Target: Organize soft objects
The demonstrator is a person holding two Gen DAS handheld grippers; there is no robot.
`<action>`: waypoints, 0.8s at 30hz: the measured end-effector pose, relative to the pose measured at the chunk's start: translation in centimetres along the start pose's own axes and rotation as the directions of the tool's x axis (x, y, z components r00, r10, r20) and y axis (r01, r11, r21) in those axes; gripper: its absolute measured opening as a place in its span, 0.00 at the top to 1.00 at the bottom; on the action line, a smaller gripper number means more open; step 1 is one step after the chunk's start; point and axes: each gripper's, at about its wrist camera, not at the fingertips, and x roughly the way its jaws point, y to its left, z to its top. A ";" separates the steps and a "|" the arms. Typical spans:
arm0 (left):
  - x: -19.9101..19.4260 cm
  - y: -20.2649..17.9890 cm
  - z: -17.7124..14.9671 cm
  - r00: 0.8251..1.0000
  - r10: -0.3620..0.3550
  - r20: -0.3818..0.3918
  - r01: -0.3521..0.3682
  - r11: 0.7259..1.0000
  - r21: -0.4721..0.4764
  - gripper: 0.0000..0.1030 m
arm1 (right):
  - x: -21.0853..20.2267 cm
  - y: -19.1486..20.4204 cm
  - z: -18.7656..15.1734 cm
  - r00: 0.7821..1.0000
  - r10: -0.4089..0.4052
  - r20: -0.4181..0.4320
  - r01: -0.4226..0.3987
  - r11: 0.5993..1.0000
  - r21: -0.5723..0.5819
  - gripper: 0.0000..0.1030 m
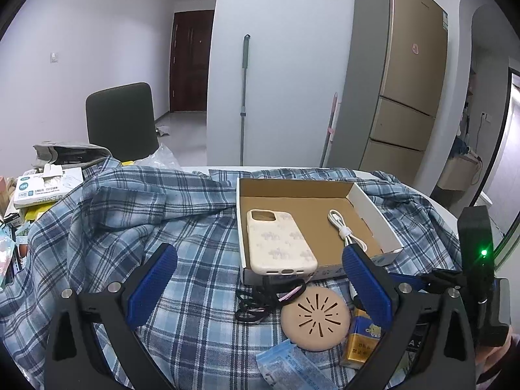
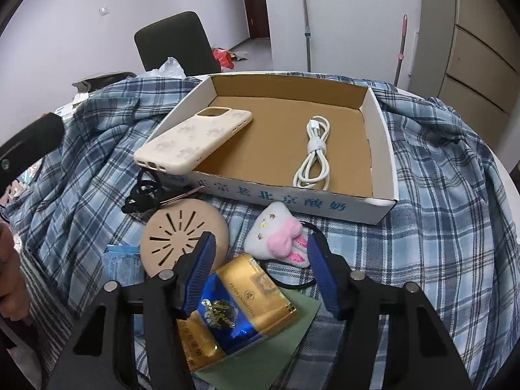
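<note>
A shallow cardboard box [image 1: 373, 208] [image 2: 385, 136] sits on a blue plaid cloth [image 1: 130, 221] [image 2: 455, 178]. In it lie a cream phone case [image 1: 279, 242] [image 2: 195, 138], overhanging the near rim, and a coiled white cable [image 1: 344, 229] [image 2: 313, 152]. In front lie black hair ties [image 1: 260, 302] [image 2: 144, 193], a round beige perforated pad [image 1: 313, 320] [image 2: 180, 232], a white plush tooth with a pink bow [image 2: 279, 237] and a gold and blue packet [image 2: 237, 308] [image 1: 360, 341]. My left gripper [image 1: 260, 276] is open above the hair ties. My right gripper [image 2: 260, 260] is open above the packet, near the plush.
A blue sachet [image 1: 289, 367] [image 2: 122, 265] lies by the pad. A green sheet [image 2: 292, 325] lies under the packet. Boxes and clutter [image 1: 45, 185] fill the table's left side. A dark chair [image 1: 120, 120] stands behind, and a fridge [image 1: 399, 81] at the right.
</note>
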 end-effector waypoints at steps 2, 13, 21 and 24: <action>0.1 0.1 0.0 1.000 0.003 -0.006 -0.003 1.000 -0.003 0.00 | 0.4 -0.3 0.1 1.000 -0.019 0.002 0.019 1.000 0.012 0.52; 1.1 0.8 -0.2 0.999 0.019 -0.032 -0.019 1.000 -0.016 0.00 | 3.1 0.0 0.2 0.996 -0.090 -0.010 0.090 0.996 -0.027 0.71; 2.2 0.7 -0.5 0.996 -0.010 -0.087 0.009 1.000 -0.017 0.00 | -0.6 -0.3 0.3 0.993 -0.003 0.118 0.000 1.000 0.021 0.75; 3.0 0.6 -0.8 0.990 0.027 -0.141 -0.025 1.000 0.014 0.00 | -2.1 -0.2 0.3 0.983 0.018 0.180 -0.021 1.000 0.015 0.75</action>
